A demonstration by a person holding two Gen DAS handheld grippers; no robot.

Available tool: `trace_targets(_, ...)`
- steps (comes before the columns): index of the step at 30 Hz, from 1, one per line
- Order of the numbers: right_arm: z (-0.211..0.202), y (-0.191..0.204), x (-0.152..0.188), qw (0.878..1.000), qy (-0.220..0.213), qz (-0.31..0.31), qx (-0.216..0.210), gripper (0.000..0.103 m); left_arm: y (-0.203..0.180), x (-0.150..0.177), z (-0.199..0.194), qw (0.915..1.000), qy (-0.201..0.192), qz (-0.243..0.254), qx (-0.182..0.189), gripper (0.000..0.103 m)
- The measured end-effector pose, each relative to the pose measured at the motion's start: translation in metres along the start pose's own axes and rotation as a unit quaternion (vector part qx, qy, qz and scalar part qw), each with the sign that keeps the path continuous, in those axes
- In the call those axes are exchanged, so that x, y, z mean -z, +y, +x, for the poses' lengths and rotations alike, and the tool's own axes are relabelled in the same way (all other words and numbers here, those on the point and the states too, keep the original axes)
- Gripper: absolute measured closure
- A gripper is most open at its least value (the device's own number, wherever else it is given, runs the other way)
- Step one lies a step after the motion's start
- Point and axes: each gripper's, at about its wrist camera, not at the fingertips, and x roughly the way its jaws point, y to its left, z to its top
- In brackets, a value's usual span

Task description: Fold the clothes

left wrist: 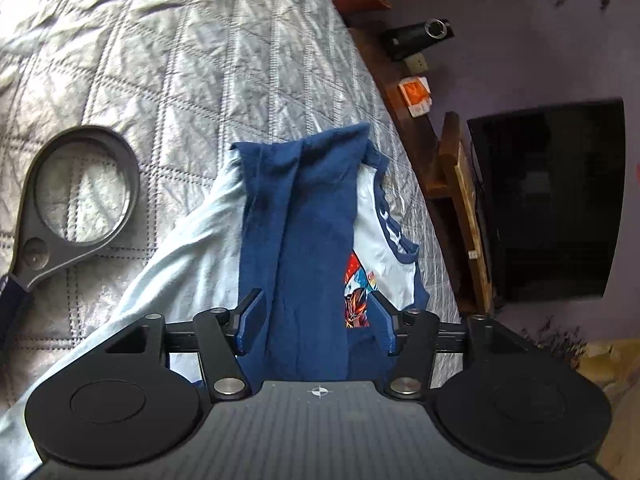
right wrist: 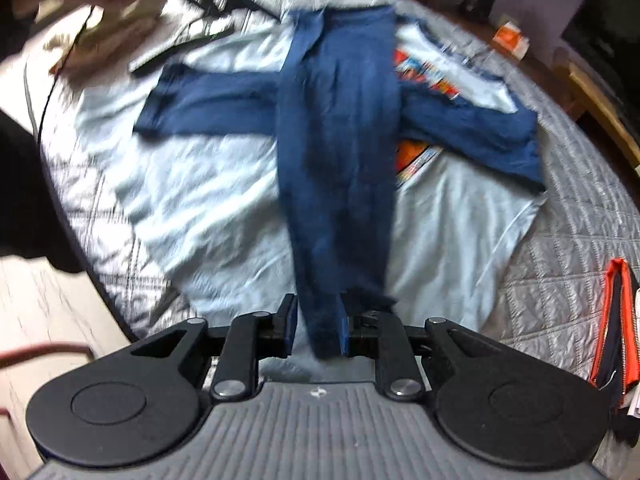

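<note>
Grey quilted bedspread (left wrist: 180, 60) fills the left wrist view, stitched in diamonds and creased. Beyond its edge: a purple wall, a dark wooden ledge, a black screen (left wrist: 548, 204), an orange pot at top. A magnifying glass (left wrist: 80, 192) lies on the quilt, well apart from the shirt. My left tongs (left wrist: 316, 320) stand spread; a navy sleeve (left wrist: 308, 208) runs between the pads, neither pad pressing it. The sleeve lies folded over the pale blue shirt (left wrist: 192, 256), whose printed front shows beside it.

Right wrist view, blurred. Same quilt (right wrist: 560, 280), with the shirt (right wrist: 208, 184) spread flat across it, front up. One navy sleeve (right wrist: 208, 100) lies folded inward across the chest, another (right wrist: 480, 128) across the far side, and a long navy strip (right wrist: 336, 152) runs toward me. My right tongs (right wrist: 316, 328) are nearly pressed together, pinching the strip's near end. An orange-edged zip pouch (right wrist: 616, 320) sits on the quilt at right; other clothes heap at the far left, too smeared to identify.

Progress, my judgement: sleeves brought in, body not yet folded. Halving the shirt and squaring it remain, so roughly early-middle.
</note>
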Motion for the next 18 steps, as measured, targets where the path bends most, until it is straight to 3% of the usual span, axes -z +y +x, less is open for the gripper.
trace_targets(4,0.014,0.008,0.006,0.999,0.040,-0.017,0.020,0.088,-0.003,0.001,0.000,1.0000,0.001,0.005,0.003,0.038)
trace_targets(7,0.015,0.008,0.014,0.999,0.044,0.002,0.017,0.090,-0.004,0.002,0.001,1.0000,0.003,0.007,0.004,0.038)
trace_targets(8,0.015,0.008,0.014,0.999,0.046,0.000,0.016,0.098,-0.004,0.003,0.001,0.9999,0.004,0.009,0.004,0.037)
trace_targets(9,0.016,0.010,0.013,0.999,0.046,-0.008,0.017,0.099,-0.005,0.003,0.000,0.9999,0.005,0.009,0.005,0.037)
trace_targets(15,0.006,0.022,0.004,0.999,0.031,-0.010,-0.023,0.100,-0.005,0.002,-0.001,0.9999,0.003,0.009,0.008,0.035)
trace_targets(18,0.008,0.032,0.005,0.998,0.040,-0.043,-0.017,0.100,-0.005,0.002,-0.002,0.9999,0.004,0.011,0.010,0.035)
